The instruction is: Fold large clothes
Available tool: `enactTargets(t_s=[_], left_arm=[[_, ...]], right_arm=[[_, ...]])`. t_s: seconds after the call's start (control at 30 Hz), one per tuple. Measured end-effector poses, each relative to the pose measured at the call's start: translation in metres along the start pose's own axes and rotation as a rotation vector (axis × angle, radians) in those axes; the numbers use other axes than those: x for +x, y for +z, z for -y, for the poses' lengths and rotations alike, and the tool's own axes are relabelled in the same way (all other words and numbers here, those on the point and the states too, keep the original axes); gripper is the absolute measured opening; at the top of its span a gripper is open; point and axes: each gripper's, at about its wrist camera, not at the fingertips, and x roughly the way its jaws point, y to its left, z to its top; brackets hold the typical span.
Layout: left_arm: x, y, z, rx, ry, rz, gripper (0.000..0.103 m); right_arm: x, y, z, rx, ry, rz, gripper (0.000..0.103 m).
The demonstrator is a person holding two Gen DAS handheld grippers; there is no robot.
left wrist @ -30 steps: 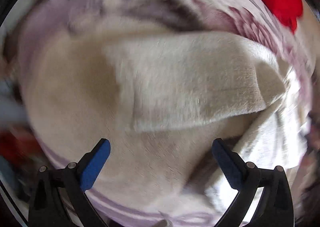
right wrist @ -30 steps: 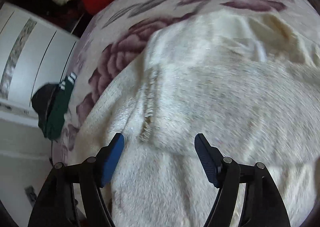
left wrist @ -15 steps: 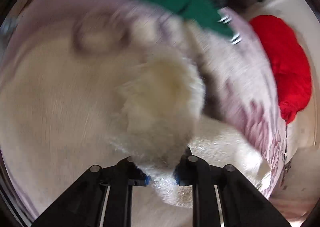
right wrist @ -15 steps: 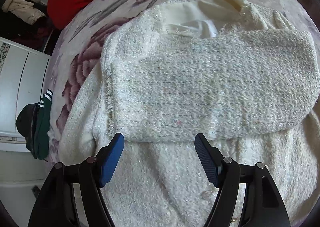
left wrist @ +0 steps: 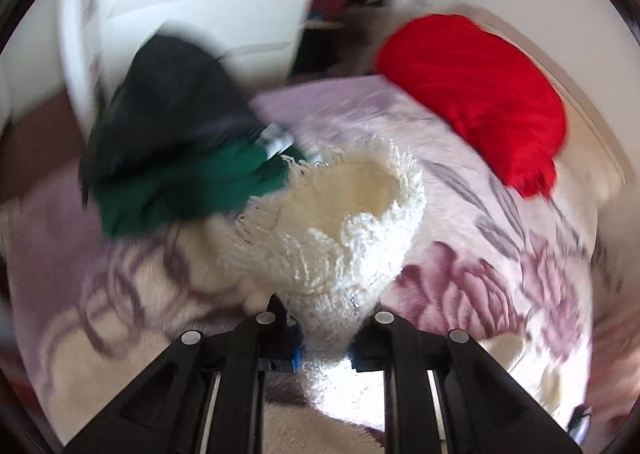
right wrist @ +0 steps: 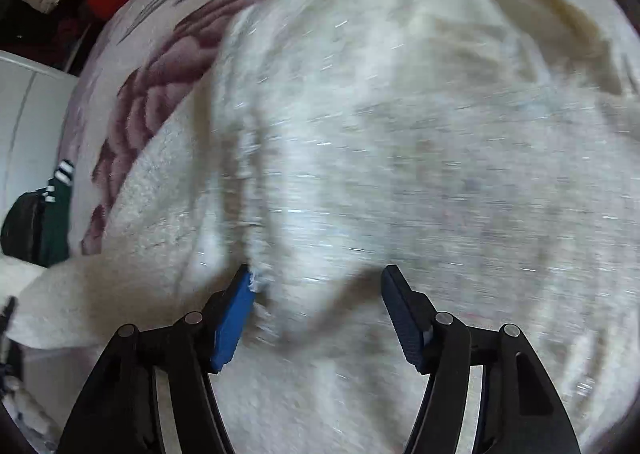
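- My left hand-held gripper (left wrist: 324, 354) is clenched on the cream sweater's fringed cuff (left wrist: 340, 222); that loose knit could slip free.
- My right hand-held gripper (right wrist: 318, 294), jaws just widening, grasps nothing above the sweater; its finger (right wrist: 236, 306) may snag the fringe.

Count: one cream sweater (right wrist: 400, 174), one red garment (left wrist: 480, 94), one green garment (left wrist: 180, 190), one flowered blanket (left wrist: 480, 286), two claws.

Bright daylight, heavy motion blur, fisheye warping
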Motion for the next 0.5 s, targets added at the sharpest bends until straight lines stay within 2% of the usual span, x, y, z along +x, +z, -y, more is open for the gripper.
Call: enactTargets(t_s=[0.03, 0.07, 0.13, 0.17, 0.27, 0.3, 0.4, 0.5], left_arm=[[-0.007, -0.001, 0.02, 0.061, 0.002, 0.019, 0.013], [-0.015, -0.004, 0.039, 0.11, 0.0, 0.037, 0.013], [-0.028, -0.016, 0.082, 0.206, -0.02, 0.06, 0.013], [-0.033, -0.022, 0.101, 0.239, -0.041, 0.067, 0.013], [-0.049, -0.055, 0.175, 0.345, -0.116, 0.062, 0.013], [-0.054, -0.073, 0.206, 0.387, -0.142, 0.05, 0.013], [-0.061, -0.129, 0.285, 0.485, -0.235, -0.006, 0.013], [-0.062, -0.202, 0.365, 0.577, -0.337, -0.107, 0.013]], right_arm=[[-0.009, -0.003, 0.008, -0.002, -0.061, 0.023, 0.1], [-0.017, -0.005, 0.018, -0.013, -0.127, 0.052, 0.103], [-0.028, -0.007, 0.041, -0.022, -0.226, 0.082, 0.103], [-0.032, -0.008, 0.057, -0.006, -0.241, 0.085, 0.103], [-0.045, -0.01, 0.114, 0.116, -0.082, 0.075, 0.103], [-0.05, -0.013, 0.137, 0.164, -0.06, 0.08, 0.103], [-0.067, -0.025, 0.204, 0.288, -0.03, 0.105, 0.103], [-0.077, -0.041, 0.275, 0.388, -0.028, 0.098, 0.103]])
